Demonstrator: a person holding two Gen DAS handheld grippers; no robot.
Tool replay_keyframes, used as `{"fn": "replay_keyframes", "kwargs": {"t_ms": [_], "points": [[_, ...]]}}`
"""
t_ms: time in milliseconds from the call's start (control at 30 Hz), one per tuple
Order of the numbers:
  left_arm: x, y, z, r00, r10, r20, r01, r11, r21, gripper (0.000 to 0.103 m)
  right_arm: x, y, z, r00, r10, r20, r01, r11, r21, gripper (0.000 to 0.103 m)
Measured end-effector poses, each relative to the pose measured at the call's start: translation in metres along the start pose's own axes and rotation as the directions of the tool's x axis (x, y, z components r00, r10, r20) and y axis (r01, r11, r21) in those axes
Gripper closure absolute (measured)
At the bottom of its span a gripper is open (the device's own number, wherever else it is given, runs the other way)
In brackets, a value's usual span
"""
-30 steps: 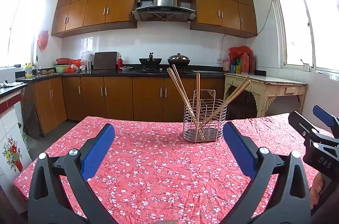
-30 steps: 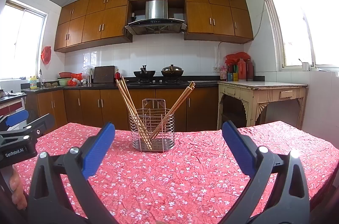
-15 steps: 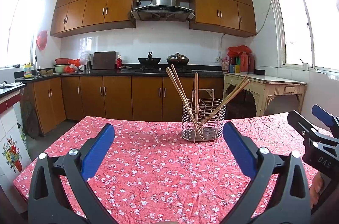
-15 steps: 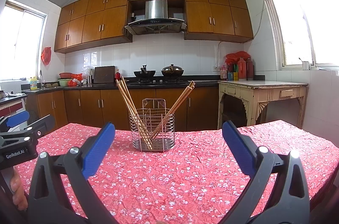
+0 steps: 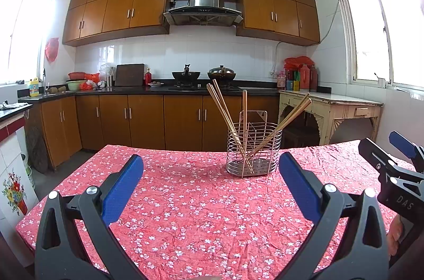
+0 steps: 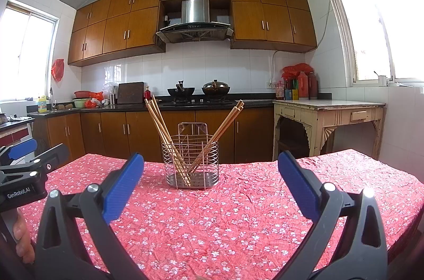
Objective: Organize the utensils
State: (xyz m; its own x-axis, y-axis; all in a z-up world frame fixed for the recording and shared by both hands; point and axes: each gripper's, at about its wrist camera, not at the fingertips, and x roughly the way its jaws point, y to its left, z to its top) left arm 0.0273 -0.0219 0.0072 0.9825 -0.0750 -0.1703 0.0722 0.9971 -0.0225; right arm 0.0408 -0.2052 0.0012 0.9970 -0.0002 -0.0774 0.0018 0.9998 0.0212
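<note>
Kitchen daylight falls on a table under a red flowered cloth [image 5: 201, 213], with brown cabinets and a stove behind. Nearest, the left gripper [image 5: 211, 182] hangs over the near edge with its blue pads spread wide and nothing between them; the right gripper [image 6: 210, 180] is likewise spread and empty, beside it along the same edge.

Farther on, toward the far edge, a wire utensil holder [image 5: 254, 150] stands upright with wooden chopsticks [image 5: 230, 121] fanned out of it — some leaning left, some right. No loose utensil lies on the cloth in either view, so the sorting looks finished, or nearly; whether the chopsticks sit in separate compartments is hard to tell.

Only the left view shows one chopstick [image 5: 244, 107] standing straight up in the middle — in the right view it seems hidden behind the holder's back frame. Each view catches the other tool at its margin.
</note>
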Motion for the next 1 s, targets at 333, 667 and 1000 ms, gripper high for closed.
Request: {"fn": "replay_keyframes", "kwargs": {"t_ms": [333,667,1000], "points": [[-0.0008,0.0005,-0.0006,1.000,-0.003,0.000,0.003,1.000,0.001,0.002,0.0000,0.0005,0.0002,1.000,0.000,-0.001,0.000,1.000,0.001,0.004],[0.0003,0.0007,0.0003,1.000,-0.003,0.002,0.003,1.000,0.000,0.002,0.0003,0.0005,0.0007,1.000,0.000,-0.001,0.000,1.000,0.002,0.004],[-0.0013,0.0030,0.0012,1.000,0.006,0.007,-0.006,1.000,0.002,0.002,0.0003,0.0009,0.0004,1.000,0.000,-0.001,0.000,1.000,0.003,0.004]]}}
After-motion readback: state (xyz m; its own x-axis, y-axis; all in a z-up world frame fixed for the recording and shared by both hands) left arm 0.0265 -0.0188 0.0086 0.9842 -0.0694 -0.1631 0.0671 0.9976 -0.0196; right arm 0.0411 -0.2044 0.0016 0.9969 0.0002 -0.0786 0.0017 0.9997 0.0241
